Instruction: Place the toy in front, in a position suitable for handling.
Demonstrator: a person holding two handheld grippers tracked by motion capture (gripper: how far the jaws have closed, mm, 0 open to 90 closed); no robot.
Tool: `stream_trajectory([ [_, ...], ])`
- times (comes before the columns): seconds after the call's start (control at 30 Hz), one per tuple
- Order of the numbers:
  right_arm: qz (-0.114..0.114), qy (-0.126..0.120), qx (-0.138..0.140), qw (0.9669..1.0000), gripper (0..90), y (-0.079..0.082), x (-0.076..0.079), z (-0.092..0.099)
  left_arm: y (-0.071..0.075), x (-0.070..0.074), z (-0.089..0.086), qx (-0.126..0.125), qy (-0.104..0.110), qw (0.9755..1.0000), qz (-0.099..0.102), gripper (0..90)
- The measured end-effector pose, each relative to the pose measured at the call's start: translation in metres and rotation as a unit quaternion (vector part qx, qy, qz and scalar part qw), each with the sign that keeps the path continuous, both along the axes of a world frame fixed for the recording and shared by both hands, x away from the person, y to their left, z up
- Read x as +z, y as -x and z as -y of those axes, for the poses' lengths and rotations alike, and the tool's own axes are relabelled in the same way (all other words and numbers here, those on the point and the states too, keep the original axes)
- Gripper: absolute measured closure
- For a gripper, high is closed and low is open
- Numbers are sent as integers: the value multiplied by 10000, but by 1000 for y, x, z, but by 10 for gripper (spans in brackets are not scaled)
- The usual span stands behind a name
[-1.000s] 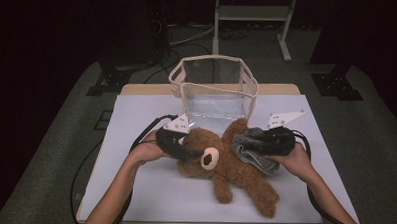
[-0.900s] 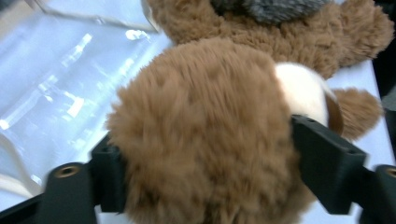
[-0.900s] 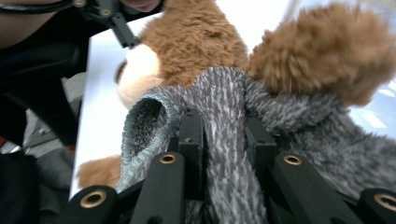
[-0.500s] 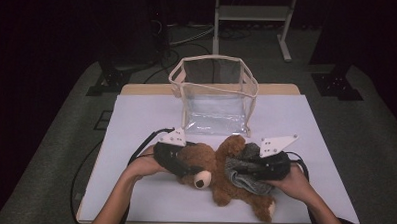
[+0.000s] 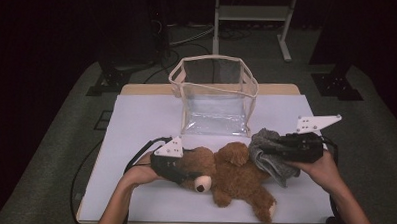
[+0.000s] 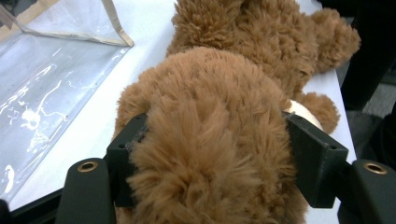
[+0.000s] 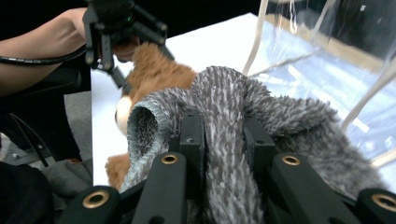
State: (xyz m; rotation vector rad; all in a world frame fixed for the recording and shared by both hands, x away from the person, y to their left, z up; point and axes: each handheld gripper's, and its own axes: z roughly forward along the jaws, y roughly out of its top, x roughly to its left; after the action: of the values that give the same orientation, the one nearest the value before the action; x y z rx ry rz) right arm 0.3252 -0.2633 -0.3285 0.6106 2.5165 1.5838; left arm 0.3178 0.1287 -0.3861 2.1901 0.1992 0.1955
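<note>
A brown teddy bear (image 5: 237, 176) lies across the near part of the white table. My left gripper (image 5: 180, 167) is shut on its head (image 6: 215, 116); the jaws have just been closing, and the fur is squeezed between the two pads. My right gripper (image 5: 272, 150) is shut on a grey knitted cloth (image 5: 269, 155), held just right of the bear's body. In the right gripper view the cloth (image 7: 261, 107) bunches between my jaws, with the bear (image 7: 154, 74) and the left gripper (image 7: 122, 35) behind it.
A clear plastic bag with a beige rim (image 5: 214, 95) stands open at the back middle of the table (image 5: 136, 125), close behind the bear. It also borders the left gripper view (image 6: 46, 70). A metal stand (image 5: 250, 13) is on the floor beyond.
The right gripper has drawn the grey cloth off the bear, to the right and upward. The left gripper has come nearer the front edge and tightened on the bear's head.
</note>
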Motion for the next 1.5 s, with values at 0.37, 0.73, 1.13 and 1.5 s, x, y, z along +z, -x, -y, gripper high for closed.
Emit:
stream_trajectory([
  [0.37, 155, 531, 701, 9960, 729, -24, 48, -60, 11, 4, 1, -120, -210, 9995, 204, 308],
  [0.73, -474, 1393, 1343, 9800, 727, -34, -7, -123, 12, 2, -6, -208, -96, 9996, 193, 308],
  [1.13, -544, 1055, 1060, 9873, 734, -15, -18, -89, 7, 0, -12, 65, 205, 9998, 6, 360],
  [1.5, -236, 1223, 1602, 9792, 736, -35, 12, -156, 6, -4, -15, 11, 305, 9995, -31, 406],
])
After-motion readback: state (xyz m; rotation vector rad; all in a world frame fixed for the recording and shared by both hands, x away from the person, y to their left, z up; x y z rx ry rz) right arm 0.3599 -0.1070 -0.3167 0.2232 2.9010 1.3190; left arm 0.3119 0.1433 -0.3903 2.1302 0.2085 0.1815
